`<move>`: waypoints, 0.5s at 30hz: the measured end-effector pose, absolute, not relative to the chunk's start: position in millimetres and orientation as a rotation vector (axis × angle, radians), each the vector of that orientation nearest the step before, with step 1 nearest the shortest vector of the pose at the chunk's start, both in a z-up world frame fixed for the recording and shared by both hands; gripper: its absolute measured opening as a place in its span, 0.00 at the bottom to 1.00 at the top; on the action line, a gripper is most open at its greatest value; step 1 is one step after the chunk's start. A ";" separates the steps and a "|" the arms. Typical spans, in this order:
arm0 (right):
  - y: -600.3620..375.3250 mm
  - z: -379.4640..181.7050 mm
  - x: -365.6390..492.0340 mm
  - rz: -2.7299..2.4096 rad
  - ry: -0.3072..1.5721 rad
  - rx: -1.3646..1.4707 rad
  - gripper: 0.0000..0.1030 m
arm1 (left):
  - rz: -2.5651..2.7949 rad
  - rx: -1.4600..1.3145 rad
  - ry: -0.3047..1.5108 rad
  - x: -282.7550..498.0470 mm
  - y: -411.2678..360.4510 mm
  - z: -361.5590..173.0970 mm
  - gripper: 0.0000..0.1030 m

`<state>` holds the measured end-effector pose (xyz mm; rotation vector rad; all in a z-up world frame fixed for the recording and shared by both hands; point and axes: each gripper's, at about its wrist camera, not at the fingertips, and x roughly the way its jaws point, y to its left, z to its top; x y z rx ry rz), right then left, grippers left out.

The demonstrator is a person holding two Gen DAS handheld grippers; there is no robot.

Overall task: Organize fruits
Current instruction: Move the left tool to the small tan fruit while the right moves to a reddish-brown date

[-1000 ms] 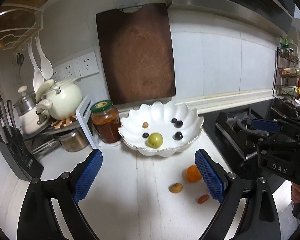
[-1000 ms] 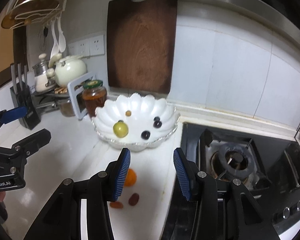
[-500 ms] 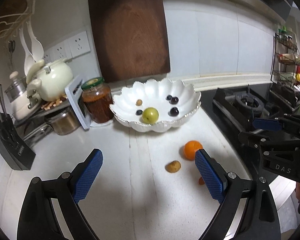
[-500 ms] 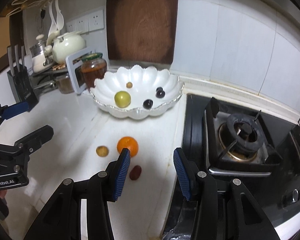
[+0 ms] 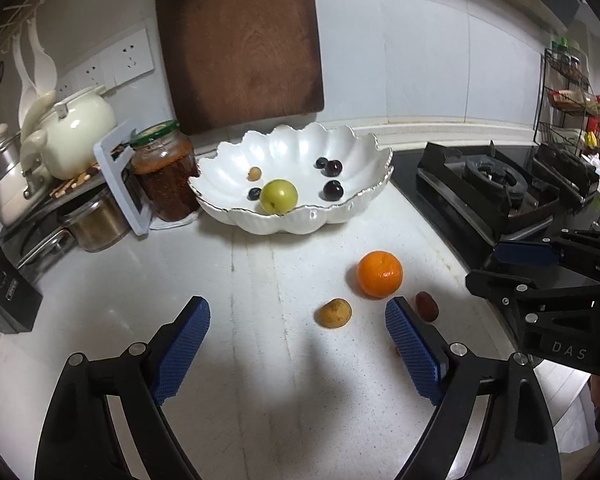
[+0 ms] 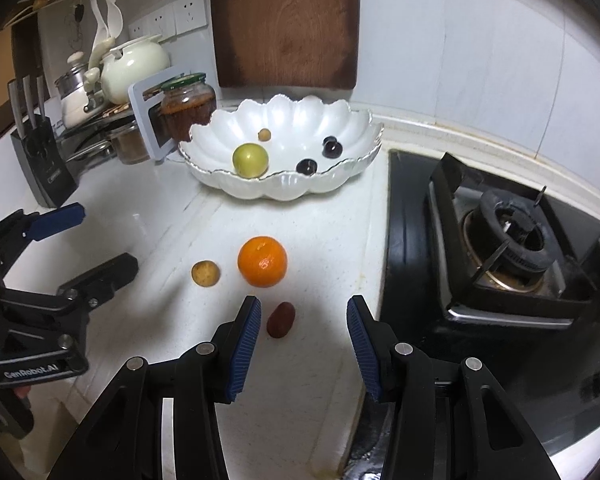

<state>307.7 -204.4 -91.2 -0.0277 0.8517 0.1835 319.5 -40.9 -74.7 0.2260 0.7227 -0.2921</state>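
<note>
Left gripper point(image 5: 296, 332) released, jaws just narrowing slightly, nothing between. Right gripper point(image 6: 300, 334) released above red date point(image 6: 281, 319) on desk point(image 6: 152, 220). Orange point(image 6: 262, 261) just beyond.

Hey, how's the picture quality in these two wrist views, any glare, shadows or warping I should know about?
Left wrist view: strong fisheye bending of the wall tiles, dark corners, a soft shadow on the counter between the left claw fingers. Right wrist view: same warping, a glare patch on the counter left of the bowl; the orange stays sharp.
</note>
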 end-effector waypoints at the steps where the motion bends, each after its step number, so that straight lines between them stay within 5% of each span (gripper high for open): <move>1: -203.0 -93.9 309.3 0.189 0.862 -0.028 0.45 | -0.297 0.227 0.726 321.0 -41.6 -76.9 0.87; 15: -198.1 -123.7 333.4 0.229 0.950 0.015 0.45 | -0.345 0.216 0.838 348.5 -53.0 -113.3 0.77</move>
